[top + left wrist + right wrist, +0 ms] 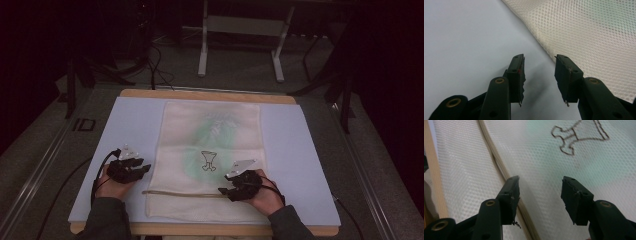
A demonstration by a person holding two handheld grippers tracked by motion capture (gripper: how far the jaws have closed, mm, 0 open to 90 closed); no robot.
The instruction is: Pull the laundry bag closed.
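Note:
A cream mesh bag lies flat down the middle of a pale blue mat, with a green item showing faintly through it and a dark outline drawing on top. A beige zipper band crosses its near end. My left gripper rests open on the mat just left of the bag's edge. My right gripper hovers open over the bag's near right part, its jaws on either side of bare mesh, with the zipper band by its left jaw.
The mat sits on a wooden tabletop. Metal frame legs stand on the floor beyond the table. Dark cables trail across the floor at the back left.

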